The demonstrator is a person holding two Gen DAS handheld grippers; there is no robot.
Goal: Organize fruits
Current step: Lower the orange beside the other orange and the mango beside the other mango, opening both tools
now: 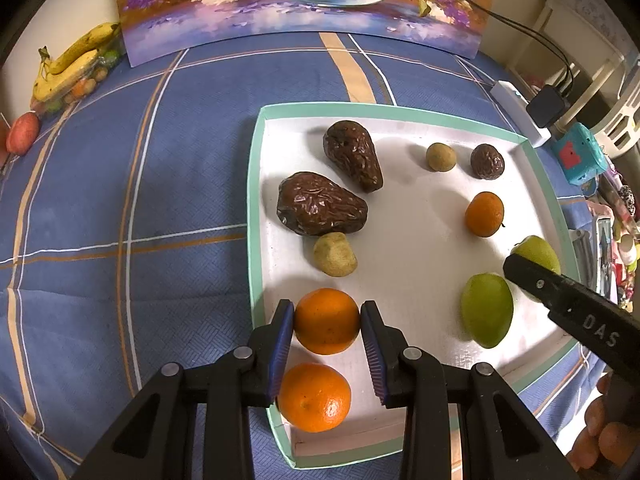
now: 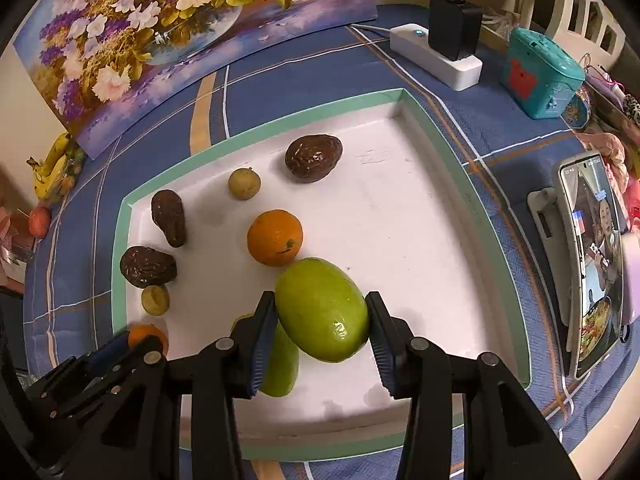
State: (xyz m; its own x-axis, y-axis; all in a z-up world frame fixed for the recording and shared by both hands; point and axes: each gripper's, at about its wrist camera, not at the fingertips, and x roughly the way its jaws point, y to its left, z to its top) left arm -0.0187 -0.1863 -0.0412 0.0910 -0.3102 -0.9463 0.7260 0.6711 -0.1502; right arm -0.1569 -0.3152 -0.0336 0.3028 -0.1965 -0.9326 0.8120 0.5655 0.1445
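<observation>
Jaws of the left gripper (image 1: 327,320) pinch an orange (image 1: 327,321) low in the left wrist frame, both blue pads against its sides; jaws of the right gripper (image 2: 321,320) clamp a green mango (image 2: 322,309) at lower centre of the right wrist frame. Both fruits sit over the white tray (image 1: 412,112) with its mint-green rim. Nearest the left gripper, a second orange (image 1: 314,397) lies at the tray's bottom corner, just below the held one. A second green mango (image 2: 282,368) lies partly under the held mango. Further up: a small yellow-green fruit (image 1: 335,254) touching a wrinkled dark-brown avocado (image 1: 321,204), another avocado (image 1: 352,155) above it, a third orange (image 1: 484,214) toward the right. Far side of tray: a small round yellow-green fruit (image 1: 441,157) beside a smaller dark wrinkled fruit (image 1: 487,161). Beyond, on the blue checked cloth (image 1: 160,160): a flower painting (image 1: 304,4) propped at top, bananas (image 1: 72,64) upper left, a white power strip (image 2: 436,56) upper right.
</observation>
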